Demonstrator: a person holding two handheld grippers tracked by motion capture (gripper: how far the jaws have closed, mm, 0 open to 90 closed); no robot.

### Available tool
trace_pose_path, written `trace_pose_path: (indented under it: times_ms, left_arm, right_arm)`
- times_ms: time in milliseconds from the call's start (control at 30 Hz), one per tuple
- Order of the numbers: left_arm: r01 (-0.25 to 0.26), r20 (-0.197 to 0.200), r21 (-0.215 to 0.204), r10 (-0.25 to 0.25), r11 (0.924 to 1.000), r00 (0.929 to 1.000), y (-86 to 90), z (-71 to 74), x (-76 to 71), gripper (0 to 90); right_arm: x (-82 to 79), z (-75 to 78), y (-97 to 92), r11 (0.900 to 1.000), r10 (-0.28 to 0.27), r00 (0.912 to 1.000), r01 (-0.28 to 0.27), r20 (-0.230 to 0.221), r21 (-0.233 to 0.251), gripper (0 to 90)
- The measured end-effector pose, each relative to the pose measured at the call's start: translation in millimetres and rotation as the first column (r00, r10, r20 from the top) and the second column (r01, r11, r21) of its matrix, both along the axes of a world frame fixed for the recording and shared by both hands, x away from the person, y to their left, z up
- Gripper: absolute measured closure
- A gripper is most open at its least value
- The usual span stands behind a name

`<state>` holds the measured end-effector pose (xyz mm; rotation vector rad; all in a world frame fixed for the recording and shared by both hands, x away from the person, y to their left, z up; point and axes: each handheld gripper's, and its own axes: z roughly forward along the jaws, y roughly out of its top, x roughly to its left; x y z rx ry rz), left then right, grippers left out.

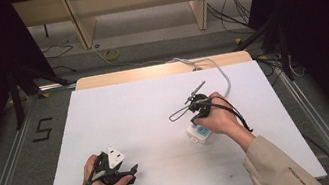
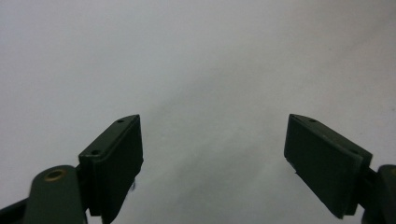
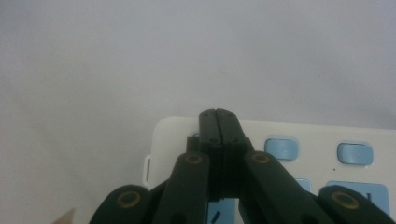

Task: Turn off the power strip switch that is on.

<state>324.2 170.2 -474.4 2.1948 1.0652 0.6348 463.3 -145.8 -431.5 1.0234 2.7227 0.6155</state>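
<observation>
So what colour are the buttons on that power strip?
Light blue buttons on the white power strip, clearest in the right gripper view.

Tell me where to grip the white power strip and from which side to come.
Grip the power strip across its narrow width, on the two long side walls, coming from above. It lies flat on the white table, buttons up, so only those plain walls suit a two-jaw hold. The right gripper, shut, hangs over its near end.

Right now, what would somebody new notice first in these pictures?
Probably the white plastic power strip with light blue buttons, lying right of the middle of the white table. The right gripper, its black jaws pressed together, hovers over the strip's end. Near the table's front left edge, the left gripper waits with its jaws wide apart and nothing between them.
</observation>
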Motion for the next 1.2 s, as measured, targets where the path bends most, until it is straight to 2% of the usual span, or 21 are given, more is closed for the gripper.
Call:
trace_pose_path:
  times_ms: [667, 1200]
  left_arm:
    - [0.005, -0.001, 0.005, -0.005, 1.0, 1.0, -0.7, 0.1, 0.2, 19.5]
    - [0.007, -0.001, 0.006, -0.007, 1.0, 1.0, -1.5, -0.4, 0.2, 19.5]
  right_arm:
    - [1.2, -3.3, 6.0, 0.9995, 0.004, 1.0, -0.004, -0.007, -0.032, 90.0]
    - [1.9, -3.2, 6.9, 0.9992, -0.005, 0.9999, 0.005, -0.014, -0.039, 90.0]
